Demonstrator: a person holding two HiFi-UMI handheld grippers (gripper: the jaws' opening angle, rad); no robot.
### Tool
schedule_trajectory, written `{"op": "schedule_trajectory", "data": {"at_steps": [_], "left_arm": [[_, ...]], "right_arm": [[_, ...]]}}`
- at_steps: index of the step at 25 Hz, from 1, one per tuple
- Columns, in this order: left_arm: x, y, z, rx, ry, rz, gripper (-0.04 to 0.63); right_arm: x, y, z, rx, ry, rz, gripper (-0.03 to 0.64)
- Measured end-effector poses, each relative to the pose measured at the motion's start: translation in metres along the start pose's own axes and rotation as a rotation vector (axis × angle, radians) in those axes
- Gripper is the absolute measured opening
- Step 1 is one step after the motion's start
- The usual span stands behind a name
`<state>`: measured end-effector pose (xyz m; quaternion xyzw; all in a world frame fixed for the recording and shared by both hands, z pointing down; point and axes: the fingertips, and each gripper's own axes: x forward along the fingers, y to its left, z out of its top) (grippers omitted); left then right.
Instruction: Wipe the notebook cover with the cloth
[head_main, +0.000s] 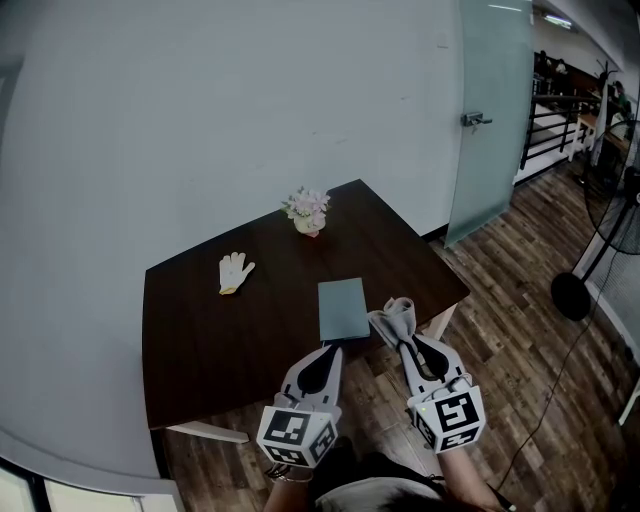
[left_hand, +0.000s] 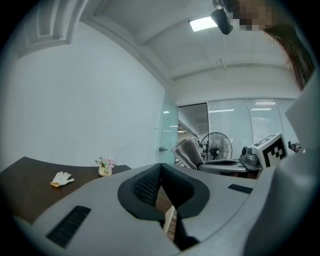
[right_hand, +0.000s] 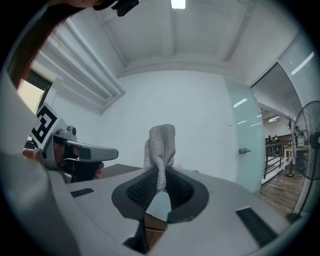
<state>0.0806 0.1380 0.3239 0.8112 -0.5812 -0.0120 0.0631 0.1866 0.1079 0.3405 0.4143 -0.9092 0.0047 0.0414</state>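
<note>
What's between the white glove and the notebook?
Nothing: bare dark tabletop between the glove and the notebook, per the head view; the flower pot sits farther back.

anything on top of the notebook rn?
Nothing seen on the notebook: its cover shows bare. The cloth, shut in the right gripper, is by its right edge. The left gripper tip may cover a bit of the near edge.

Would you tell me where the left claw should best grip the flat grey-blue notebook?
Probably its near short edge, from the person's side: the grey-blue notebook lies flat on the dark wooden table, so only thin edges offer grip, and that one is nearest the left claw.
</note>
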Motion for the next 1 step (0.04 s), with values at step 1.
{"op": "schedule_trajectory", "data": {"at_steps": [1], "left_arm": [[0.0005,-0.0007,0.0005,0.003,-0.001,-0.002,0.018]], "right_arm": [[0.0004,0.0001,-0.0003,0.0,-0.004,0.001,0.048]]}}
